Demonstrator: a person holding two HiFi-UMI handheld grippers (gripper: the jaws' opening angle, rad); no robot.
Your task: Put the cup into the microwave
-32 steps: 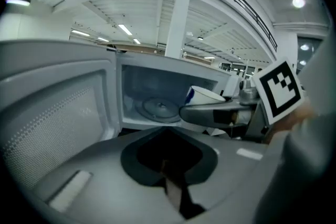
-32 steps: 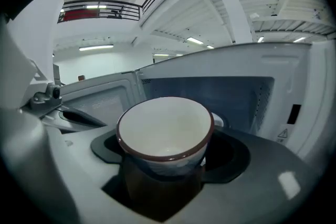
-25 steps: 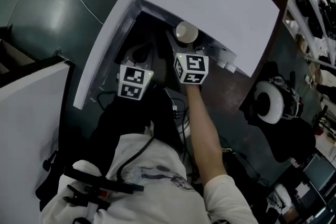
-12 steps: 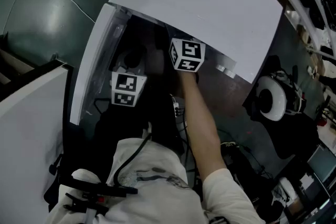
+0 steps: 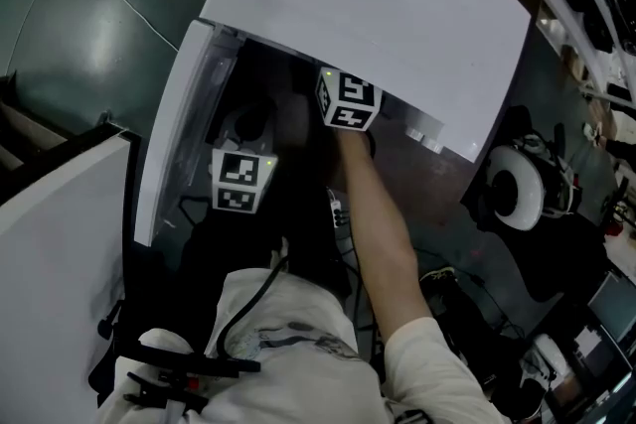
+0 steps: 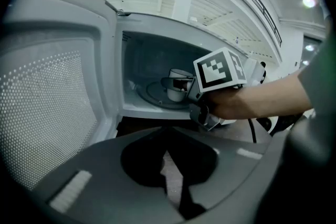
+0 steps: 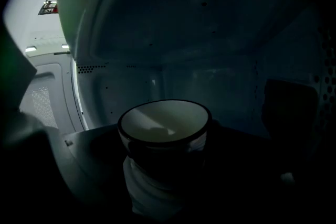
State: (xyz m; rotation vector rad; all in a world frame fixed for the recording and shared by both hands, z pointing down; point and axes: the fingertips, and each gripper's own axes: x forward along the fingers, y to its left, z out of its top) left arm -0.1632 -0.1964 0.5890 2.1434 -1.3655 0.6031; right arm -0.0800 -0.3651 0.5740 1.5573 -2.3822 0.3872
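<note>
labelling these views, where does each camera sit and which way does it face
Head view: on the person's head, facing steeply down at the white microwave, its open door, the right forearm and torso.
Left gripper view: on the left gripper, facing into the microwave; own jaws together below.
Right gripper view: on the right gripper, inside the microwave, clamped on the white dark-rimmed cup.
Shared: both gripper views show the cup.

One white box-shaped microwave (image 5: 378, 5). Inside its cavity: one dark-rimmed white cup (image 7: 164, 120) and one round glass turntable (image 6: 152, 95). At its opening: two hand-held grippers, left gripper (image 6: 167, 165) and right gripper (image 6: 181, 86), each bearing one black-and-white marker cube.
</note>
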